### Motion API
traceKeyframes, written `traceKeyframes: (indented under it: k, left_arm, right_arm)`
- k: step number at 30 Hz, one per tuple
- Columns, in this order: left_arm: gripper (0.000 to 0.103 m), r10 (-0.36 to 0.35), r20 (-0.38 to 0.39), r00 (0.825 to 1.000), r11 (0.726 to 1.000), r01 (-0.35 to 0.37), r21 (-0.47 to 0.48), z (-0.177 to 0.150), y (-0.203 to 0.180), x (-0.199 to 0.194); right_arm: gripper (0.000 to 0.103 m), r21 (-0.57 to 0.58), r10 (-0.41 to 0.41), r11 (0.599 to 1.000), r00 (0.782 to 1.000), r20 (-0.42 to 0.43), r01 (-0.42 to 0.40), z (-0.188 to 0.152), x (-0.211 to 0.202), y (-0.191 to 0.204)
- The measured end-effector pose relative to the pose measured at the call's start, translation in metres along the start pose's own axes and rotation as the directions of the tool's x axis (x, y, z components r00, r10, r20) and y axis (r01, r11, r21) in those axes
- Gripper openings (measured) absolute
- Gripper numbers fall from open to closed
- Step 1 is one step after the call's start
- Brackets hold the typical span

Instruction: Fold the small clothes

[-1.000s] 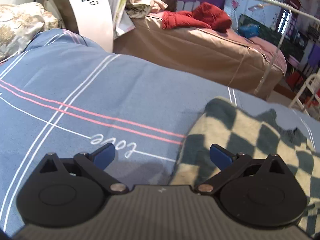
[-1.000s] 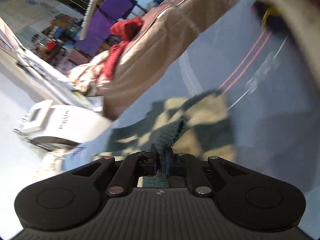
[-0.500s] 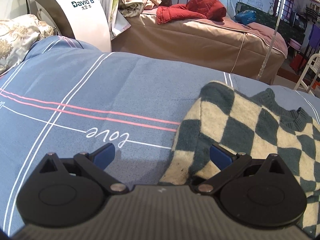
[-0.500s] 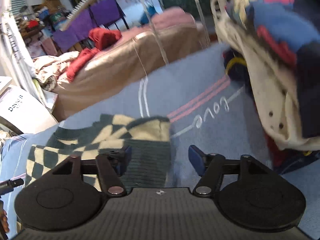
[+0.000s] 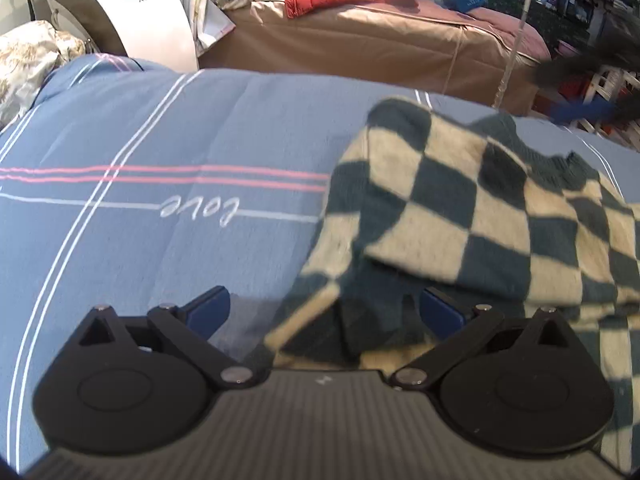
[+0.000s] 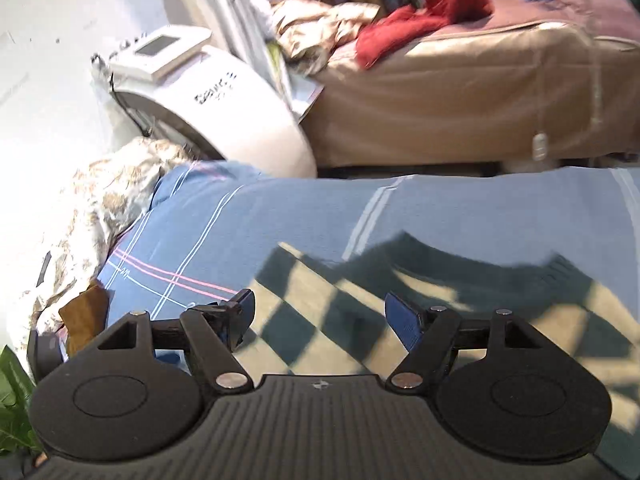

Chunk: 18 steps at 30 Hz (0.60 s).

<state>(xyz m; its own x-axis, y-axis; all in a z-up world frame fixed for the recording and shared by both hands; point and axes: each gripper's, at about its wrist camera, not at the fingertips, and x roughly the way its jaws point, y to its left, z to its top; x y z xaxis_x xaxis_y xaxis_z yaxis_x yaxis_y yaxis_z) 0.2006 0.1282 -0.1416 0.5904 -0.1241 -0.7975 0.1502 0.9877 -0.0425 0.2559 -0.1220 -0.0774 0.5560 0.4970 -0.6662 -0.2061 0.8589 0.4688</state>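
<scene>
On the bed (image 5: 168, 132): checkered sweater (image 5: 472, 208), partly folded
Left hand-held gripper (image 5: 324, 310): jaws apart, over sweater edge
Right hand-held gripper (image 6: 320, 316): jaws apart, holding nothing

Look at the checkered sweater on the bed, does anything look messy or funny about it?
Yes. The checkered sweater lies rumpled on the blue bedspread: one part is flopped over the rest, and a corner bunches up near the open left hand-held gripper. It isn't folded neatly yet.
</scene>
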Motion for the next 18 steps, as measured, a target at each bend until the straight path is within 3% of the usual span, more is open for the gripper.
traceKeyframes:
  k: [3, 5, 6, 9, 11, 12, 14, 16, 18]
  left_arm:
    - [0.103, -0.025, -0.021, 0.999, 1.000, 0.026, 0.006, -0.026, 0.005, -0.007]
    - [0.103, -0.034, -0.032, 0.999, 0.999, 0.035, 0.011, -0.044, 0.006, -0.010]
    - [0.103, -0.027, -0.036, 0.999, 0.999, 0.028, 0.027, -0.051, 0.005, -0.011]
    - [0.103, 0.008, 0.008, 1.000, 0.992, -0.008, 0.123, -0.071, -0.002, -0.015]
    - [0.103, 0.015, 0.039, 0.999, 0.989, -0.021, 0.145, -0.078, -0.005, -0.016]
    - [0.103, 0.013, 0.039, 0.999, 0.991, -0.018, 0.136, -0.078, -0.005, -0.015]
    - [0.103, 0.001, 0.027, 1.000, 0.994, -0.004, 0.108, -0.074, -0.003, -0.013]
    - [0.103, -0.009, 0.017, 1.000, 0.996, 0.008, 0.089, -0.070, -0.001, -0.010]
    - [0.103, -0.014, 0.013, 1.000, 0.996, 0.013, 0.089, -0.068, -0.002, -0.008]
  right_arm:
    - [0.103, -0.083, -0.065, 0.995, 0.994, -0.085, 0.058, 0.034, 0.042, 0.014]
    - [0.103, -0.120, -0.083, 0.991, 0.974, -0.211, 0.058, 0.047, 0.073, 0.015]
    - [0.103, -0.164, -0.136, 0.982, 0.950, -0.282, 0.092, 0.045, 0.087, 0.016]
    - [0.103, -0.345, -0.319, 0.917, 0.888, -0.331, 0.201, 0.045, 0.119, 0.018]
    - [0.103, -0.374, -0.310, 0.917, 0.832, -0.459, 0.135, 0.037, 0.130, 0.014]
    - [0.103, -0.383, -0.283, 0.920, 0.815, -0.506, 0.082, 0.031, 0.132, 0.017]
    - [0.103, -0.410, -0.193, 0.912, 0.855, -0.482, -0.025, 0.023, 0.123, 0.029]
    - [0.103, -0.342, -0.083, 0.935, 0.882, -0.464, -0.092, 0.020, 0.117, 0.036]
    - [0.103, -0.306, 0.011, 0.933, 0.862, -0.507, -0.192, 0.012, 0.122, 0.043]
